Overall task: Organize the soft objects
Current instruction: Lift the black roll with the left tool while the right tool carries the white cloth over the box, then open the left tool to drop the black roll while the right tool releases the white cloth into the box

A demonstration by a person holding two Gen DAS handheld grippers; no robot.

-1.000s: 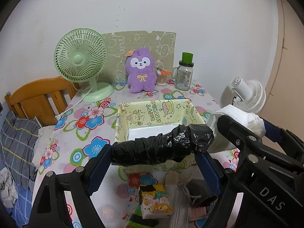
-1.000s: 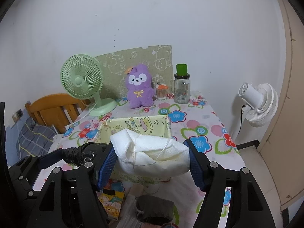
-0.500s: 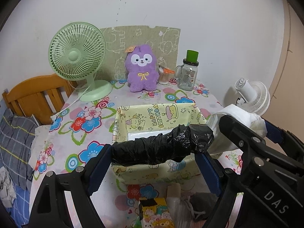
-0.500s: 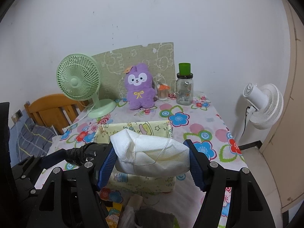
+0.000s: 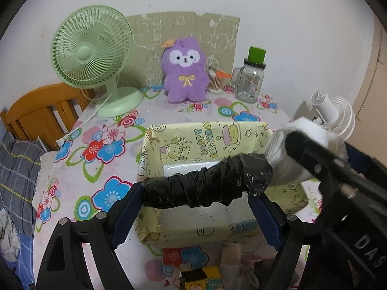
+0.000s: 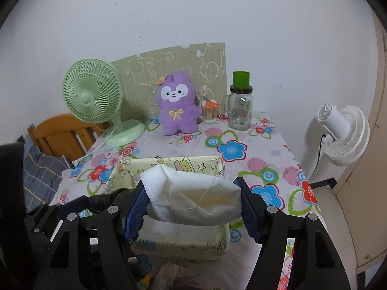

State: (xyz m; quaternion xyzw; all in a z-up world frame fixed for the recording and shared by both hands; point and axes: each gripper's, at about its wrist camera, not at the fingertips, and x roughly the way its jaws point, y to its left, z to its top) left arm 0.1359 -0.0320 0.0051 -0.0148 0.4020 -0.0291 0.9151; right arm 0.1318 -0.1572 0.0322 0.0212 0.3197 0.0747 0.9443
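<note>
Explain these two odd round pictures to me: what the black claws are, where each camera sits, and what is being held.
No robot here: a person carries two hand-held claws, each with a wide-angle camera looking along its fingers. One picture is from the left claw, one from the right. The left gripper is clamped on a black plastic roll. The right gripper is clamped on a white cloth bundle. Both hang over a yellow box on a flowered table. Behind stand a green fan, a purple plush and a glass jar.
</note>
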